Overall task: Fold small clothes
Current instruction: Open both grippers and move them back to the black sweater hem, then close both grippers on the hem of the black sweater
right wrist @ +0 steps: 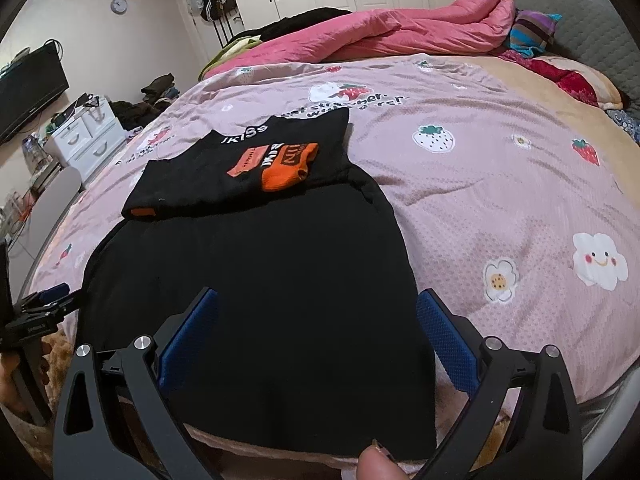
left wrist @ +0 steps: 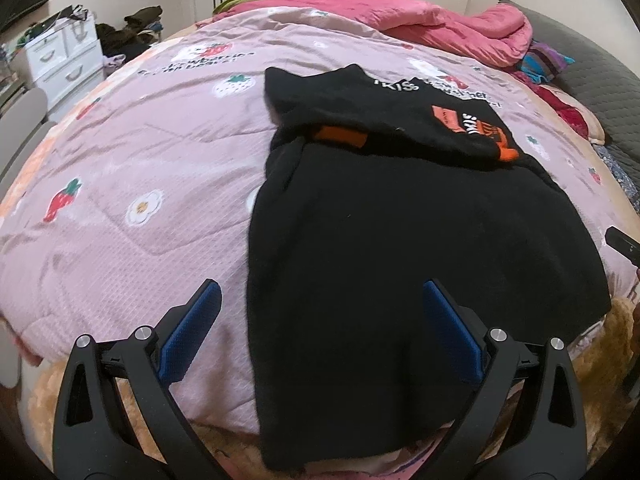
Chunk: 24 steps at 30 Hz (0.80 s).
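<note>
Here, a black garment (left wrist: 400, 264) lies flat on the pink quilt (left wrist: 132, 184), a soft, matte, roughly rectangular piece whose near edge drapes over the end of the bed; its far end is folded back on itself into a thicker band that shows orange patches and white lettering (right wrist: 276, 160). The quilt is a thin, finely dimpled fabric printed with strawberries, flowers and a smiling cloud (right wrist: 598, 260), lightly creased. The left gripper (left wrist: 320, 332) hovers above the near left part of the garment with its jaws spread wide and nothing between them; its blue pads (left wrist: 192, 332) are ribbed and its arms are hard black plastic. The right gripper (right wrist: 320, 336) is likewise agape and empty over the garment's near right part, one finger over black cloth, the other over quilt. A puffy pink duvet (right wrist: 400, 32) is bunched at the far end, beside a grey quilted headboard (right wrist: 592, 32)
</note>
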Tool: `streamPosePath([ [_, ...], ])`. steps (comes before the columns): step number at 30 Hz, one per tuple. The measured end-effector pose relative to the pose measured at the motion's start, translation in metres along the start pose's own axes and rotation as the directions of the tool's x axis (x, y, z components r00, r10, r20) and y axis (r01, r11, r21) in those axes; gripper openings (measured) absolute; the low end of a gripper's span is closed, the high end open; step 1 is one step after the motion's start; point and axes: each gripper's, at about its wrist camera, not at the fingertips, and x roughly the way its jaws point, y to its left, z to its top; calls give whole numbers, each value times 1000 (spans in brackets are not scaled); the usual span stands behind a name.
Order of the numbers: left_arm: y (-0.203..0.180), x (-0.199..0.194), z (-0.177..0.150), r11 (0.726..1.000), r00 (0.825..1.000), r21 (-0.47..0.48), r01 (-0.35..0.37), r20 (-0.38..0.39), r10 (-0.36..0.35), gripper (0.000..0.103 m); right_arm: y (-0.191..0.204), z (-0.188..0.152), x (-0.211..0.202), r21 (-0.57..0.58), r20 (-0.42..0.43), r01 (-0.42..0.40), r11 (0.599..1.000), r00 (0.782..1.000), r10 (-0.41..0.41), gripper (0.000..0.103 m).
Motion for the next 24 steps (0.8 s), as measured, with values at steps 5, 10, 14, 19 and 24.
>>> streamPosePath([
  [5, 12, -5, -9, 999, 1000, -30, 11, -6, -11, 94, -5, -6, -4, 7, -3, 3, 1000, 1000, -2, 98],
  [10, 21, -12, -20, 999, 1000, -46, 19, -5, -19, 94, -9, -11, -7, 17, -6, 3, 1000, 1000, -3, 98],
  [14, 25, -15, -30, 997, 999, -62, 41, -13, -42, 94, -12, -14, -8, 23, -9, 4, 1000, 1000, -4, 99],
  [19, 25, -13, -44, 992, 993, -75, 101, -48, -105, 76, -12, -17, -10, 17, -12, 1, 1000, 1000, -1, 98],
  [24, 25, -8, -53, 980, 980, -105, 167, -88, -177, 59, -13, -21, -10, 16, -23, 0, 1000, 1000, 1, 98],
])
